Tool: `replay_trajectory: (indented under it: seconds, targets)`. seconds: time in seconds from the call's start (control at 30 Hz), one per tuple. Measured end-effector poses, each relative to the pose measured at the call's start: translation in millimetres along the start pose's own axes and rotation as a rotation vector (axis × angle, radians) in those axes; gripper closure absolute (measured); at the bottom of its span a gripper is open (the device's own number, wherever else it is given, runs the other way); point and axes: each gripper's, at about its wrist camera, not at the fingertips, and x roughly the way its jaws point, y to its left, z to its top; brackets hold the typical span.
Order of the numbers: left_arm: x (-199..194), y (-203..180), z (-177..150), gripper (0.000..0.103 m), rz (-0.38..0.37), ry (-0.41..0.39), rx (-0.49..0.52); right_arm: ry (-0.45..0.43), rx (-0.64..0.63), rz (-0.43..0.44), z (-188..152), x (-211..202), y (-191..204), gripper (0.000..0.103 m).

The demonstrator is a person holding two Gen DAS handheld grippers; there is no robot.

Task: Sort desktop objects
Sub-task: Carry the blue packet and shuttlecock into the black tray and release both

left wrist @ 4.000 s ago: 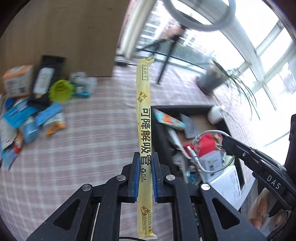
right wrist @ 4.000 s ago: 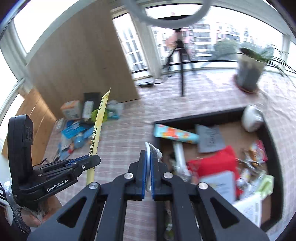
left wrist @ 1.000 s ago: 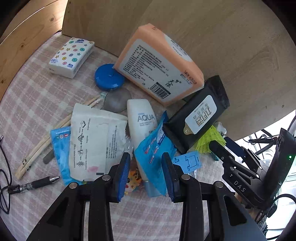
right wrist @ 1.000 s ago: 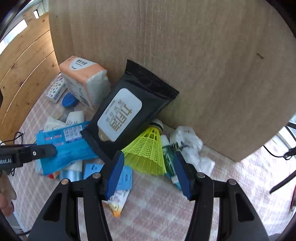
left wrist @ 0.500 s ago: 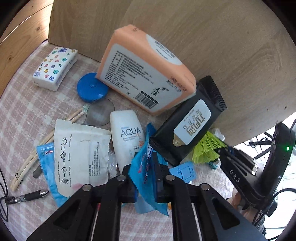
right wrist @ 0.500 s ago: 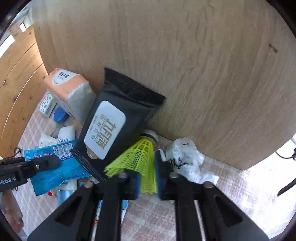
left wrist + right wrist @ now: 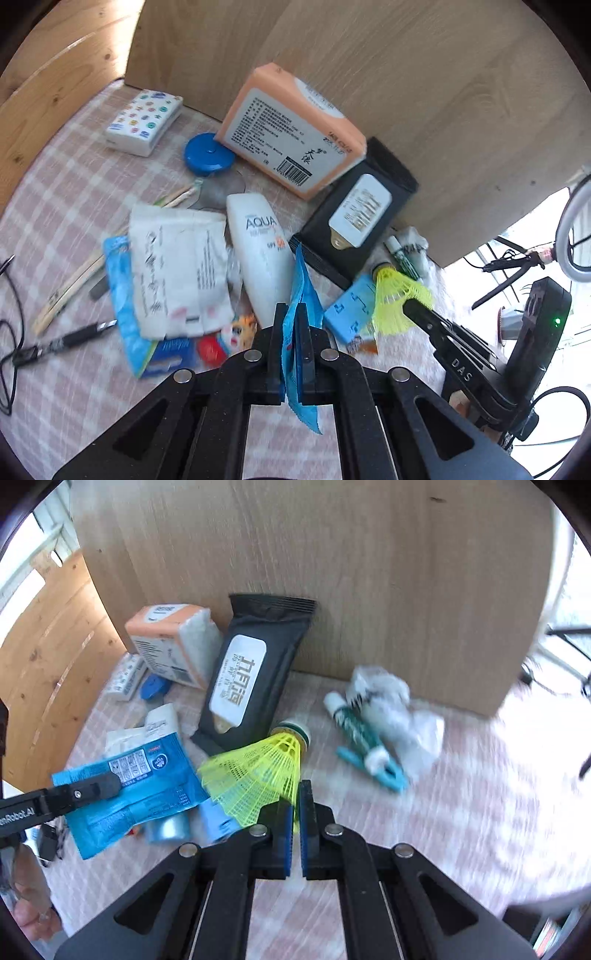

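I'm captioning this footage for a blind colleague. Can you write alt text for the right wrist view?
The right gripper is shut on the skirt of a yellow shuttlecock over a checked tablecloth. To its left, the left gripper holds a blue packet; behind stands a black wipes pack.

A pink-and-white checked tablecloth [image 7: 74,177] covered the table. Along its far edge a pale wood-grain board [image 7: 424,92] stood upright. Knotty pine panelling [image 7: 48,657] ran along the left edge. Past the right edge stood a ring light [image 7: 570,236] on a black tripod [image 7: 513,266]. A black cable [image 7: 7,332] trailed at the left edge.
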Motion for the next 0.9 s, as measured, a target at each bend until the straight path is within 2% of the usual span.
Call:
replay_trajectory:
  seconds: [0.03,0.17,0.3,0.47,0.63,0.9]
  targets:
    - [-7,0,-5,0.101,-0.004,-0.009,0.002,-0.009,0.012,0.004,-8,-8,-10,0.100]
    - [-24,0,-17,0.101,-0.043,-0.005,0.001,-0.043,0.025,-0.006,-20,-35,-4,0.100]
    - [-40,-16,-31,0.101,-0.074,-0.007,0.045,-0.101,0.076,0.017,-36,-74,-7,0.100]
    - [-52,-52,-48,0.101,-0.128,-0.003,0.127,-0.154,0.131,-0.019,-63,-118,-25,0.100]
    - [-51,-106,-72,0.101,-0.179,0.046,0.252,-0.196,0.214,-0.098,-101,-170,-63,0.100]
    - [-40,-220,-137,0.101,-0.235,0.130,0.531,-0.264,0.368,-0.276,-170,-255,-132,0.100]
